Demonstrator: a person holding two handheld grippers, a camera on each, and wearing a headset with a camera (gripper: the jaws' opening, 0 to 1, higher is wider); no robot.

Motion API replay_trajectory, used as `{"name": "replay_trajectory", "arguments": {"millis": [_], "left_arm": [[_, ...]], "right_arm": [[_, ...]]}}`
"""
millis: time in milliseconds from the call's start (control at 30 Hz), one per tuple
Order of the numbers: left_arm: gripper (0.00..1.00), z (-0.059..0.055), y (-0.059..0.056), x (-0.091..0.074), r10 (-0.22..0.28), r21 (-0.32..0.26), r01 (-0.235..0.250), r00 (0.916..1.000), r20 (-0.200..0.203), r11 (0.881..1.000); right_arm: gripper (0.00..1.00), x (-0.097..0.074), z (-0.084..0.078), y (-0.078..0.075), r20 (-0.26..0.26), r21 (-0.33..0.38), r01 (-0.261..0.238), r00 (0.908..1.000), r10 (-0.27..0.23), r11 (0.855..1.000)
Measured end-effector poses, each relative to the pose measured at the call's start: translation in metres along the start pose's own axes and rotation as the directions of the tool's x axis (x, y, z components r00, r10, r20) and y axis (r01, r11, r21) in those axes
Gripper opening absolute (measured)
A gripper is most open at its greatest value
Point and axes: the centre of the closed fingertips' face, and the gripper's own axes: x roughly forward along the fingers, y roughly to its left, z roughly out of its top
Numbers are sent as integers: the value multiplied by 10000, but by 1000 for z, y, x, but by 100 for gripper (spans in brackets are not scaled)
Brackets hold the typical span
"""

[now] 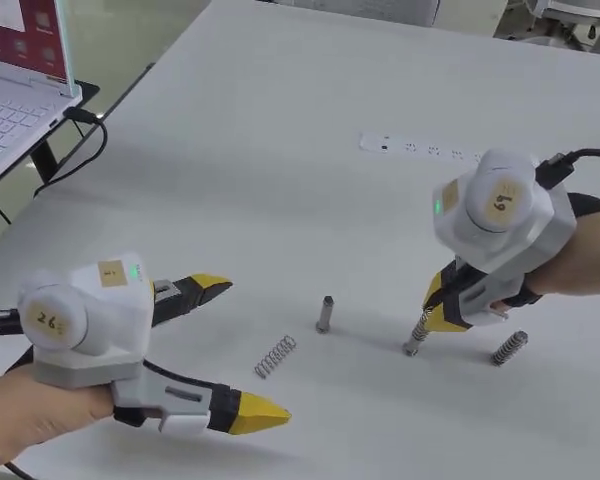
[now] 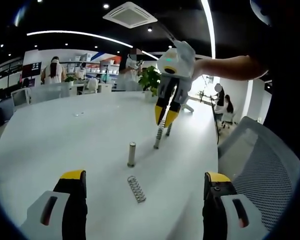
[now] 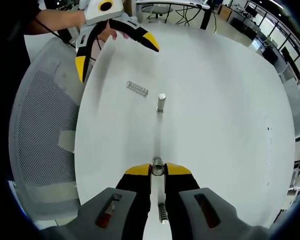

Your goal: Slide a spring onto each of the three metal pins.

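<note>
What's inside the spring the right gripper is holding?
A metal pin: its lower end pokes out below the spring, down at the table. The rest is covered by the coils and the right gripper's shut jaws.

White table: laptop beside its far-left edge; power strip on its far side; grey mesh chair beside it; strip lights overhead.

Loose spring near upright pin, between wide-spread left tongs.
</note>
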Motion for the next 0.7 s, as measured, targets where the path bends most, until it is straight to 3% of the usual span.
{"name": "replay_trajectory", "arguments": {"millis": [700], "left_arm": [[94, -6, -1, 0, 21, -60, -22, 10000, -73, 10000]], "right_arm": [[7, 20, -9, -5, -124, 122, 122, 9999, -121, 9999]]}}
